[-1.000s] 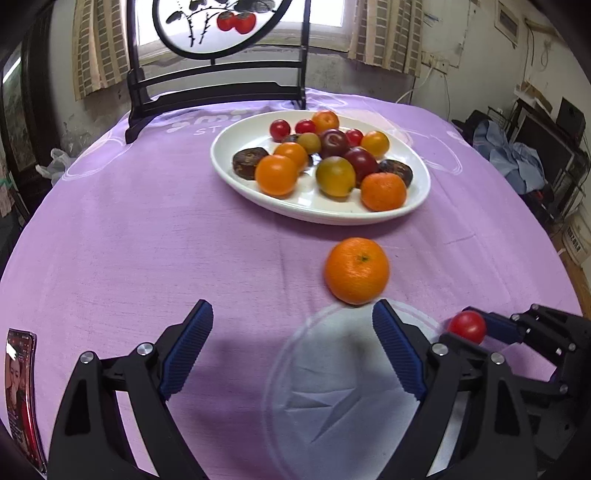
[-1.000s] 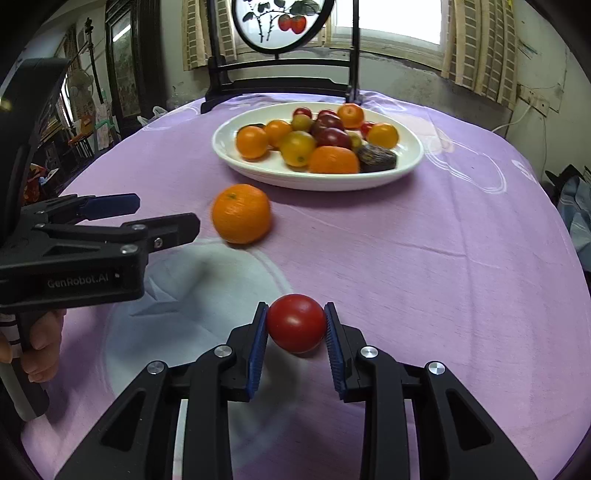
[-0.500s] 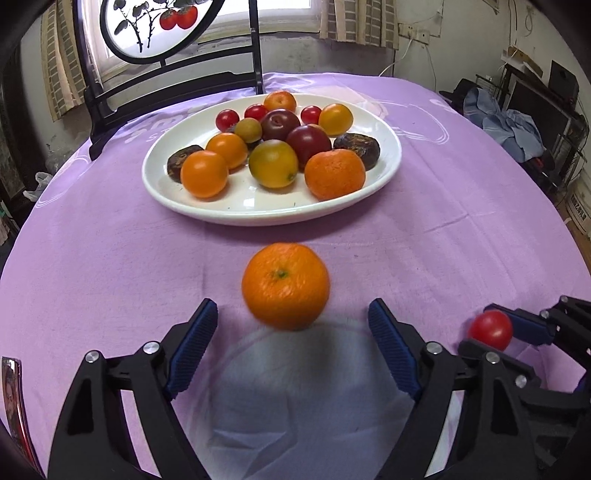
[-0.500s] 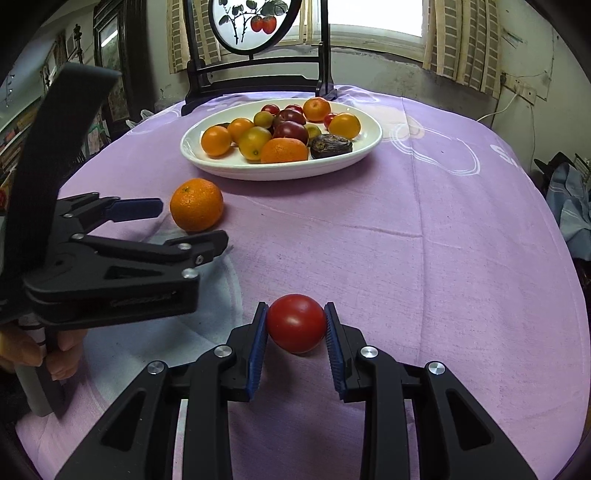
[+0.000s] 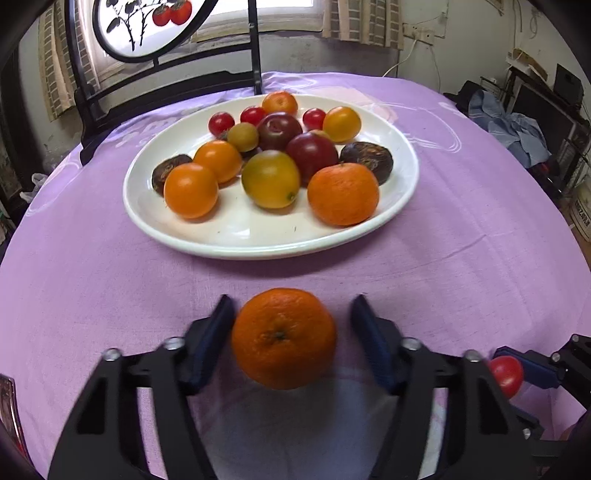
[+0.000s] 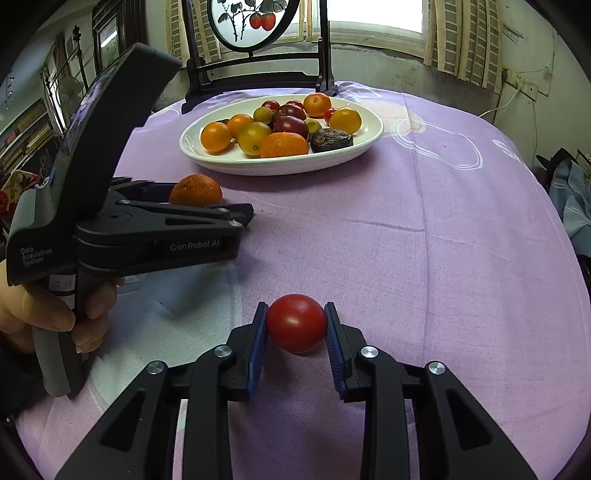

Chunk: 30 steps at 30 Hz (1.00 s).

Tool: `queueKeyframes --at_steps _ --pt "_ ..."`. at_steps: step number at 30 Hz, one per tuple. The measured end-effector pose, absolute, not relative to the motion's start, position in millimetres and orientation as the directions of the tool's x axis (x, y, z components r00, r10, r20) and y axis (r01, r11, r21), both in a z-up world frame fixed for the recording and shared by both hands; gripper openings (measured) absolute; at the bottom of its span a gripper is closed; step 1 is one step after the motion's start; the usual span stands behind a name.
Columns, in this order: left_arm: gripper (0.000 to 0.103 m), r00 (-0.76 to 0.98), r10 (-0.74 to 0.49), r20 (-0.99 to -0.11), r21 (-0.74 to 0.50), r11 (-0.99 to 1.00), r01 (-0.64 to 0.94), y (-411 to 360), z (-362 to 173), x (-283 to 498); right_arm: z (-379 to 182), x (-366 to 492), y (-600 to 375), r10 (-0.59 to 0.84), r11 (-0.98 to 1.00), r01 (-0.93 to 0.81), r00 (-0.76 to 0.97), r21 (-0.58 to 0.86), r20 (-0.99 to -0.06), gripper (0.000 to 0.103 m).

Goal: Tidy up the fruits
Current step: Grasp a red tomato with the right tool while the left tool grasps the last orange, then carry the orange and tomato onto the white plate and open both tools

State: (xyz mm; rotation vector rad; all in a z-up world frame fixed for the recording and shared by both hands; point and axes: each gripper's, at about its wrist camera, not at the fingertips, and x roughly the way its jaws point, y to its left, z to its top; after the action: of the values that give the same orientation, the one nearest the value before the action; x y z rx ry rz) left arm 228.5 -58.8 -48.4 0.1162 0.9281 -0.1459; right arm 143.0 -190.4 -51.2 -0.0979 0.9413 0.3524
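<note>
Left wrist view: my left tongs [image 5: 291,332] are closing around the loose orange [image 5: 283,338]. The left pad looks to touch its skin; the right pad stands apart from it with a gap, though blur makes the contact hard to judge. The orange sits on the purple cloth [image 5: 461,258], just short of the white plate [image 5: 236,236].

Right wrist view: my right tongs [image 6: 296,326] are clamped on a red tomato [image 6: 296,323], both blue pads pressing its sides, low over the cloth. My left hand [image 6: 48,314] grips the other handle at left.

Plate holds oranges, dark plums, small red tomatoes and a dark brown fruit. Behind it stands a round painted screen [image 5: 147,26] in a black frame.
</note>
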Motion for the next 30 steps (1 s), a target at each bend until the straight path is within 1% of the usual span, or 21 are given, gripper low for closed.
queueKeyframes --at_steps 1,11,15,18,22,25,30 --pt "0.045 0.594 -0.071 -0.801 0.044 0.983 0.177 -59 -47 228 -51 143 -191 0.255 0.939 -0.337 0.536 0.073 -0.805 0.031" --pt "0.044 0.554 -0.125 -0.823 -0.050 0.988 0.149 -34 -36 208 -47 142 -189 0.254 0.941 -0.330 0.548 0.073 -0.797 0.031" --pt "0.044 0.574 -0.136 -0.807 -0.061 0.987 0.148 -20 -15 202 -29 139 -187 0.271 0.936 -0.345 0.583 0.068 -0.766 0.031" --pt "0.043 0.616 -0.130 -0.777 -0.046 0.988 0.150 -12 10 203 -11 146 -182 0.272 0.934 -0.354 0.614 0.049 -0.741 0.031" --pt "0.043 0.661 -0.119 -0.741 -0.032 0.989 0.142 -2 41 218 16 166 -172 0.276 0.930 -0.368 0.653 0.023 -0.705 0.031" --pt "0.043 0.687 -0.104 -0.719 -0.024 0.992 0.126 2 54 235 29 182 -165 0.288 0.926 -0.377 0.669 0.021 -0.685 0.031" --pt "0.043 0.685 -0.089 -0.723 -0.033 0.995 0.095 8 56 270 37 221 -155 0.294 0.928 -0.372 0.676 0.032 -0.675 0.031"
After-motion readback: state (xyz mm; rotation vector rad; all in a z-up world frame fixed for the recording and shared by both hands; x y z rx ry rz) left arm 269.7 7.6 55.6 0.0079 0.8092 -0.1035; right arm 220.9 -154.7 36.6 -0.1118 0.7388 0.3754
